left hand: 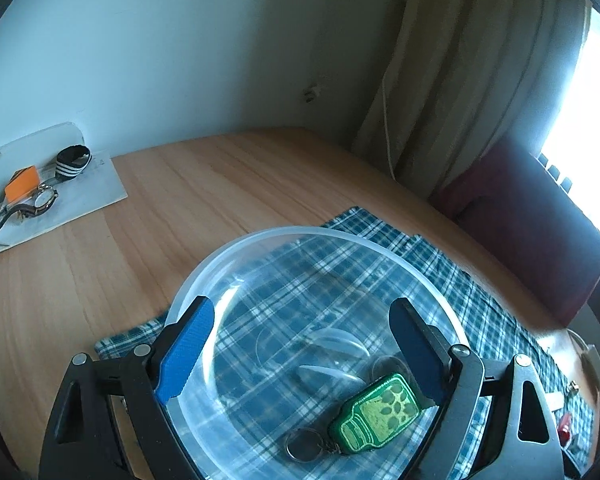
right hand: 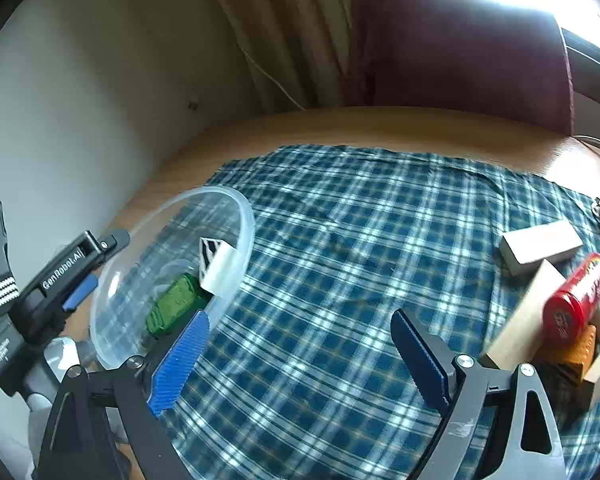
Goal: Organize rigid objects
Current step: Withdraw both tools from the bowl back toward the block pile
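Hovering left hand-held gripper (left hand: 300, 352) spread over clear bowl (left hand: 260, 240), green keychain (left hand: 376, 414) inside

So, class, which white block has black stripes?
The striped block at the clear bowl, near the green keychain; the white block beside the red canister is plain.

Green keychain (left hand: 376, 414) lies inside clear bowl (left hand: 204, 276).

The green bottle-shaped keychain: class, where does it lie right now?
The green bottle-shaped keychain lies inside the clear plastic bowl on the blue checked cloth, between the left gripper fingers in the left wrist view.
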Tool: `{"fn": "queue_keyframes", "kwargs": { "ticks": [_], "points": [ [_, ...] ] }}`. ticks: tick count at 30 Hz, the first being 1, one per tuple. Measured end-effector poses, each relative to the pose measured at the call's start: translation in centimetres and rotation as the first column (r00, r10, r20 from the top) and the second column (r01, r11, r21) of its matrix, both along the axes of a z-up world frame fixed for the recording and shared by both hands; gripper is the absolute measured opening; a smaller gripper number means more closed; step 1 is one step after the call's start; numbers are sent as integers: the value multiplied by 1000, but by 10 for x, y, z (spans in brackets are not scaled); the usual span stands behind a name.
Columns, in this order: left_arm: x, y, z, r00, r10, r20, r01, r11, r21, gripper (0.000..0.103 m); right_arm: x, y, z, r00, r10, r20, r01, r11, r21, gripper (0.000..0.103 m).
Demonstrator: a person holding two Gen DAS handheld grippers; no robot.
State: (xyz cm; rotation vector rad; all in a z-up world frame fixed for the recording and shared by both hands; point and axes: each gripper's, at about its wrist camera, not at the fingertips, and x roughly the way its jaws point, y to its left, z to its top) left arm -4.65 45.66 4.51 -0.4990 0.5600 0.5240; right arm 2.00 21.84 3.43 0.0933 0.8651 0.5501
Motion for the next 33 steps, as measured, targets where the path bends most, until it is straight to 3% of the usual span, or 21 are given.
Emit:
{"fn": "queue_keyframes", "kwargs": {
  "ticks": [6,15,23,33],
  "points": [
    [6,-7,-2,999,-38,-14,38,999,16,90,1,-21,-4,999,-48,-20,48,999,12,97],
    [10,-18,-1,997,-73,-22,75,995,63,90,-12,-55,0,994,-102,25,102,995,9,97],
    [13,-23,-3,996,-77,-38,80,993,89,90,-33,-87,-2,987,-144,71,150,985,-84,97],
    [13,-60,1,984,-164,-69,173,972,161,90,-43,-135,-18,971,-235,45,239,955,-175,97]
  ]
}}
